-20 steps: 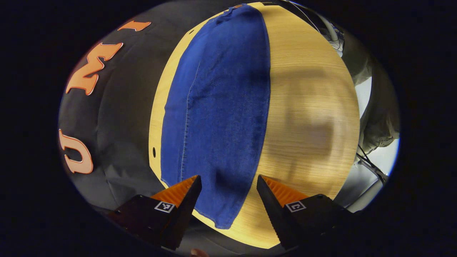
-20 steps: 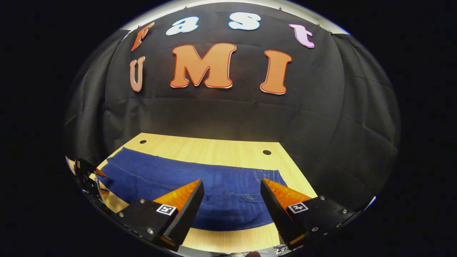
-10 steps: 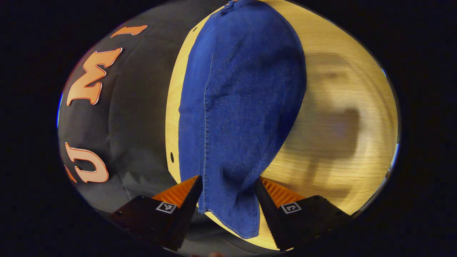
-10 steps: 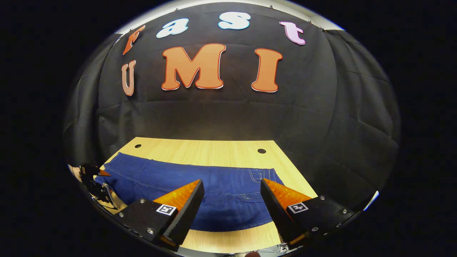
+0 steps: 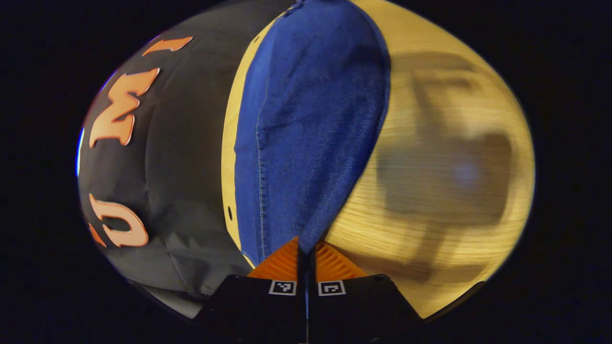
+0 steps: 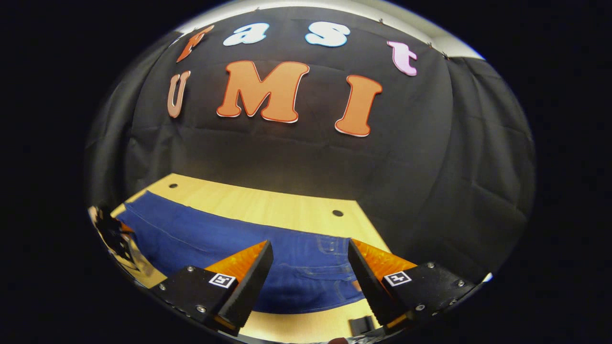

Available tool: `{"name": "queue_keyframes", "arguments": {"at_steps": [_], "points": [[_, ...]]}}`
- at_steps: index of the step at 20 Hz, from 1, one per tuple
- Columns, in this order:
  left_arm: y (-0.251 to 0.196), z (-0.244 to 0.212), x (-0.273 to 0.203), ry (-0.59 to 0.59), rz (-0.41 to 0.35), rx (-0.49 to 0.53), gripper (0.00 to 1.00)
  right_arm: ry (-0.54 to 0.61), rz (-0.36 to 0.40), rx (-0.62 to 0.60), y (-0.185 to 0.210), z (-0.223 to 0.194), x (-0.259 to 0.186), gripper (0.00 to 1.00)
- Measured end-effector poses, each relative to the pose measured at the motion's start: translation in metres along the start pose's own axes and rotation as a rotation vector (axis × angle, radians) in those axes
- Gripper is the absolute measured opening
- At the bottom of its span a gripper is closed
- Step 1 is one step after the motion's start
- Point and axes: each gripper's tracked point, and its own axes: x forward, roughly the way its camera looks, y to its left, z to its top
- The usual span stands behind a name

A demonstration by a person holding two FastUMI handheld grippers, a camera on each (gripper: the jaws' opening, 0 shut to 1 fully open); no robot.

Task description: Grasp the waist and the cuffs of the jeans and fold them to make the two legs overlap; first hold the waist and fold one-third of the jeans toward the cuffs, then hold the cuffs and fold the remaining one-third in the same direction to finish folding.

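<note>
- 1 pair of jeans (image 5: pixel 306 129) lies flat on the table (image 5: pixel 430 229), stretched lengthwise away from the left gripper (image 5: pixel 306 251) in the left gripper view; the cloth is deep blue denim with a fine grainy weave and 1 pale stitched seam running down its length.
- The left gripper's 2 fingers are drawn together on the near end of the jeans, the cuff end, with the denim gathered to a narrow point where it enters between the ridged pads (image 5: pixel 282 263).
- Each finger body of the left gripper carries 1 small square black-and-white marker, 2 in all; no readable writing on them.
- The table is pale wood with straight, even grain; a soft blurred shadow falls across its bare part beside the jeans.
- In the right gripper view the jeans (image 6: pixel 215 239) run across the table (image 6: pixel 267 205) from side to side, the waist end with its stitched pocket lines lying near the right gripper (image 6: pixel 310 267).
- The right gripper's 2 fingers stand wide apart above the waist end, holding nothing; their inner edges are toothed, and each bears 1 square marker.
- 2 small round dark holes show in the tabletop behind the jeans in the right gripper view.
- The left gripper (image 6: pixel 112 234) appears small at the far left edge of that view, at the cuff end.
- 1 small dark object (image 6: pixel 362 325) sits at the table's near edge; I cannot tell what it is.
</note>
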Motion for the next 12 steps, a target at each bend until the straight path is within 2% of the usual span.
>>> {"name": "queue_keyframes", "arguments": {"at_steps": [3,5,7,10,12], "points": [[-0.001,-0.001,-0.014,-0.006,-0.023,-0.022,0.02,-0.006,-0.042,-0.163,-0.030,-0.014,-0.006,0.98],[-0.008,-0.004,-0.020,-0.001,-0.030,-0.028,0.02,-0.030,-0.101,-0.352,-0.056,-0.024,-0.009,0.97],[-0.017,-0.007,-0.024,0.008,-0.038,-0.019,0.02,-0.035,-0.116,-0.582,-0.071,-0.039,-0.007,0.97],[-0.020,-0.002,-0.025,0.015,-0.047,-0.014,0.02,0.004,-0.026,-0.871,-0.062,-0.084,-0.004,0.97],[-0.015,-0.004,-0.024,0.021,-0.053,-0.036,0.02,0.030,0.064,-1.041,-0.055,-0.117,-0.001,0.97]]}}
